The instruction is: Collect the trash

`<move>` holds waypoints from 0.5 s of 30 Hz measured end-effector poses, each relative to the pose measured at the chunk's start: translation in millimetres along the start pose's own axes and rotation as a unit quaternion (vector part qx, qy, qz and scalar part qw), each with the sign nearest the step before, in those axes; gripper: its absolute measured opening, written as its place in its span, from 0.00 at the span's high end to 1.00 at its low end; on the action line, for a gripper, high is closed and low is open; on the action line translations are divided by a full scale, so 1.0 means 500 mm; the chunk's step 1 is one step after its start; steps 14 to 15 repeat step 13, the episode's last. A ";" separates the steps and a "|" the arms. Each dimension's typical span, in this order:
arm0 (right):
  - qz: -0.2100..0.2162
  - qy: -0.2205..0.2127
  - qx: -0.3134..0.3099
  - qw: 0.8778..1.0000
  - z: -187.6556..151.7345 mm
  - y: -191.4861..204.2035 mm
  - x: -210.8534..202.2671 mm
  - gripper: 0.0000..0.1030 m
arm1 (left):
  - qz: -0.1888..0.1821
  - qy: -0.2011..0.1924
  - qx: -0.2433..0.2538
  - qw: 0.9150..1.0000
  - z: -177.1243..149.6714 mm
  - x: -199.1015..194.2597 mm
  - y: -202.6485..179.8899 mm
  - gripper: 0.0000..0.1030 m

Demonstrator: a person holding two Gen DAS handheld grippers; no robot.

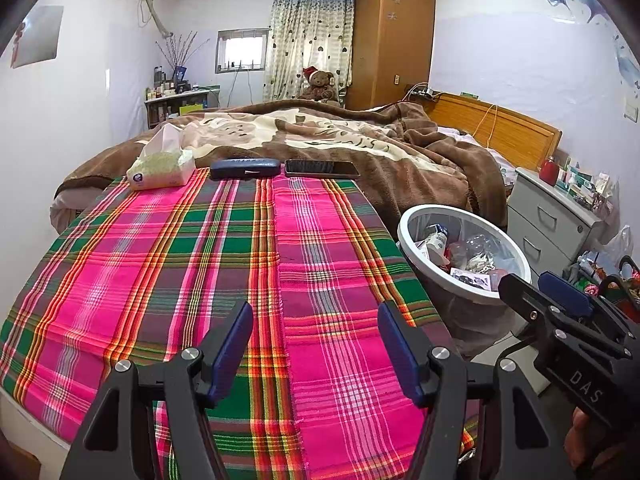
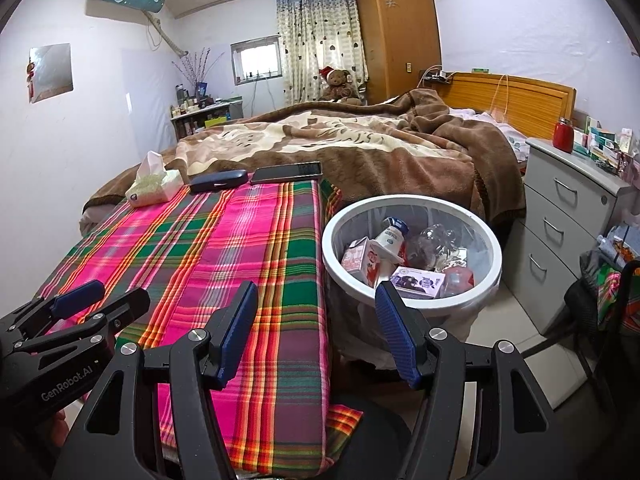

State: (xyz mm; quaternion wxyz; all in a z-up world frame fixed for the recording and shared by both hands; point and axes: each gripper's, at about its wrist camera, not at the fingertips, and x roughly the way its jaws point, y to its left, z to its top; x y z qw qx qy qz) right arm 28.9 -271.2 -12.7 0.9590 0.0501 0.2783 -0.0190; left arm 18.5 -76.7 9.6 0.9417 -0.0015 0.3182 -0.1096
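A white-rimmed trash bin (image 2: 496, 264) stands beside the bed's right edge and holds a milk bottle (image 2: 390, 238), small cartons (image 2: 418, 282) and clear plastic; it also shows in the left wrist view (image 1: 404, 226). My left gripper (image 1: 314, 322) is open and empty above the plaid cloth (image 1: 208, 264). My right gripper (image 2: 316, 302) is open and empty, near the cloth's right edge (image 2: 304, 240) and the bin's near rim. Each gripper also shows in the other's view: the right one (image 1: 544, 284) and the left one (image 2: 102, 296).
A tissue pack (image 1: 162, 168), a dark glasses case (image 1: 244, 168) and a phone (image 1: 322, 168) lie in a row at the cloth's far edge. A brown blanket (image 1: 360, 140) covers the bed beyond. A grey drawer unit (image 2: 568, 220) stands right of the bin.
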 end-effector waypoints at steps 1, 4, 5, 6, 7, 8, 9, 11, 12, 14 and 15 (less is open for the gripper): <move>0.000 0.000 0.000 1.000 0.000 -0.002 -0.001 0.39 | 0.001 0.000 0.000 1.000 0.000 0.000 0.001 0.37; 0.000 0.000 0.000 1.000 0.000 0.000 -0.001 0.39 | 0.002 0.001 -0.001 1.000 -0.001 0.000 -0.002 0.37; 0.000 0.001 0.000 1.000 0.000 0.000 -0.001 0.39 | 0.002 0.001 -0.002 1.000 -0.001 0.000 -0.001 0.37; 0.000 0.001 0.000 1.000 0.000 0.002 0.001 0.39 | 0.002 0.003 -0.003 1.000 -0.001 0.002 -0.003 0.37; 0.000 0.001 -0.001 1.000 0.000 0.001 0.000 0.39 | 0.002 0.004 -0.003 1.000 -0.001 0.003 -0.002 0.37; 0.000 0.001 -0.001 1.000 0.000 0.002 0.000 0.39 | 0.002 0.004 -0.004 1.000 -0.001 0.004 -0.001 0.37; 0.001 0.001 -0.001 1.000 0.000 0.002 0.001 0.39 | 0.002 0.004 -0.004 1.000 -0.001 0.004 -0.002 0.37; 0.000 0.001 0.000 1.000 -0.001 0.001 0.000 0.39 | 0.002 0.005 -0.004 1.000 -0.001 0.005 -0.001 0.37; 0.000 0.001 0.000 1.000 -0.001 0.002 0.001 0.39 | 0.002 0.004 -0.004 1.000 -0.001 0.005 -0.001 0.37; 0.000 0.001 0.000 1.000 -0.001 0.002 0.000 0.39 | 0.001 0.004 -0.004 1.000 -0.001 0.005 -0.001 0.37; 0.000 0.001 0.000 1.000 -0.001 0.002 0.000 0.39 | 0.001 0.004 -0.004 1.000 -0.001 0.005 -0.001 0.37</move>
